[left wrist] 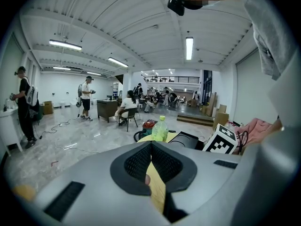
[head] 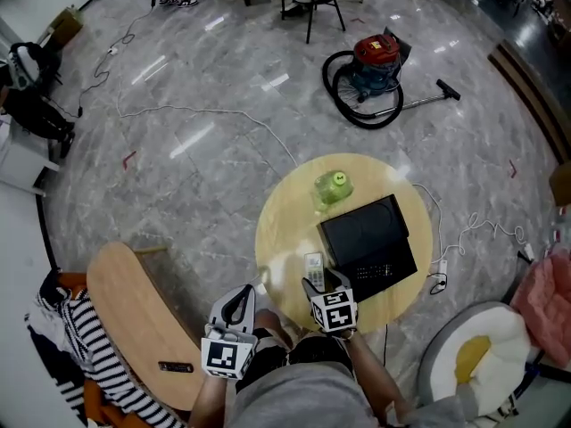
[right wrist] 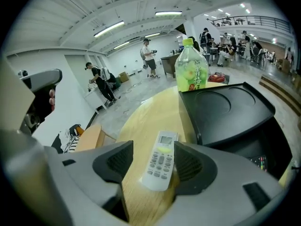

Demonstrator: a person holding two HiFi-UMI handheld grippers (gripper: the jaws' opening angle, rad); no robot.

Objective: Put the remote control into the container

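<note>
A white remote control [head: 314, 267] [right wrist: 161, 160] lies flat on the round wooden table [head: 285, 230], just left of the black container [head: 368, 239] [right wrist: 225, 107]. My right gripper [head: 319, 283] [right wrist: 151, 157] hangs over the remote's near end, open, with a jaw on either side; the pads do not press on it. The left gripper [head: 239, 300] [left wrist: 151, 145] is shut with nothing in it, held off the table's near left edge. A green bottle [head: 332, 186] [right wrist: 191, 72] stands behind the container.
A red vacuum cleaner [head: 370, 65] with hose and a white cable lie on the floor beyond the table. A curved wooden seat [head: 134, 319] with striped cloth is at the near left, a white cushioned chair [head: 473, 355] at the near right. People stand far off.
</note>
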